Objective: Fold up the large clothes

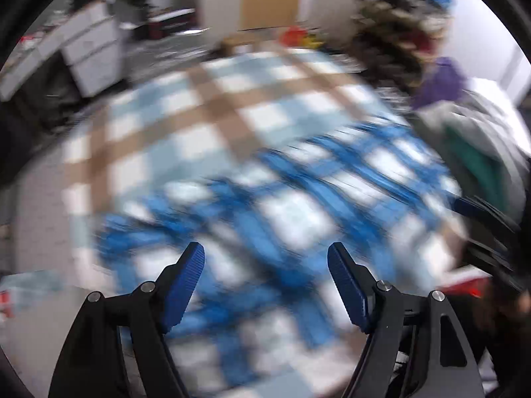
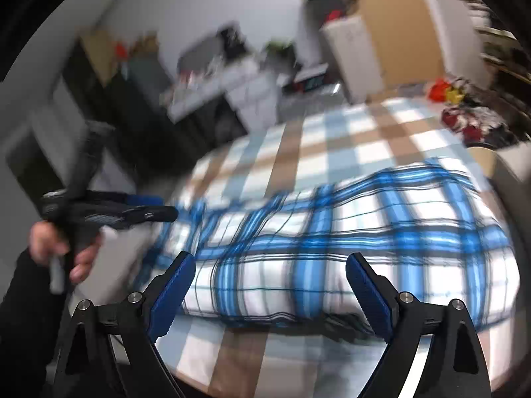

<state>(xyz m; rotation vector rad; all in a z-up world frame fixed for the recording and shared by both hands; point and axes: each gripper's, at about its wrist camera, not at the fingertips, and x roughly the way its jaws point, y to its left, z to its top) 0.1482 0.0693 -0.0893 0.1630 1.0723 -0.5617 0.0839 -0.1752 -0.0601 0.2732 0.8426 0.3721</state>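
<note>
The checked table [image 2: 332, 139] gives a flat bed for folding, so the blue plaid shirt [image 2: 348, 248] lies spread across it. The 2 claws, left gripper [image 1: 265, 262] and right gripper [image 2: 269, 270], hang above it, jaws apart, empty, likely choosing an edge.

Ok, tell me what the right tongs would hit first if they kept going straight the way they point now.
Most likely the blue plaid shirt. The right tongs stand open with nothing between them, angled down at the shirt lying on the checked tablecloth. Nothing else shows in that line, though blur makes depth uncertain.
</note>
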